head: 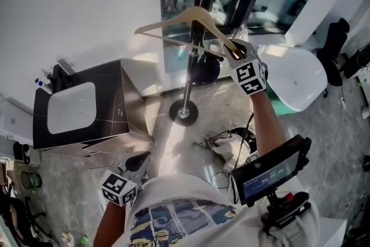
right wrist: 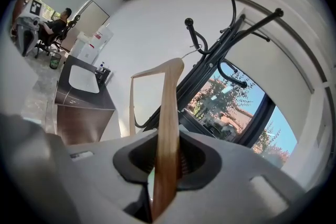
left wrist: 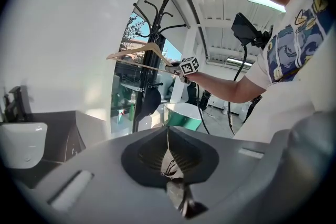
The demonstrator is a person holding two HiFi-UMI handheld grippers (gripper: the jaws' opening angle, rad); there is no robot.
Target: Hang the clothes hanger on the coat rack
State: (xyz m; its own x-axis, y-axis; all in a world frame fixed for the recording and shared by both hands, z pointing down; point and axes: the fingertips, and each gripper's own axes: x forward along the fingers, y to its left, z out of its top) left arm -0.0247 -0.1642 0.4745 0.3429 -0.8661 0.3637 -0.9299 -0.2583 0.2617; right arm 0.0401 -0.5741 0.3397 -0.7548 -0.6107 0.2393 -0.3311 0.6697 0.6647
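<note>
1 wooden hanger (right wrist: 168, 113) (wire hook) is sitting betw. parted jaws of right hand-held gripper (head: 235, 54). Left hand-held gripper (left wrist: 169, 157) is resting closed, empty.

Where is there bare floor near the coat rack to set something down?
Bare marble floor lies right of the tangled black cables, below the white rounded tabletop. A narrower strip runs between the dark cabinet with white basin and the black coat rack's round base. Around the pole and wooden clothes hanger it is crowded.
</note>
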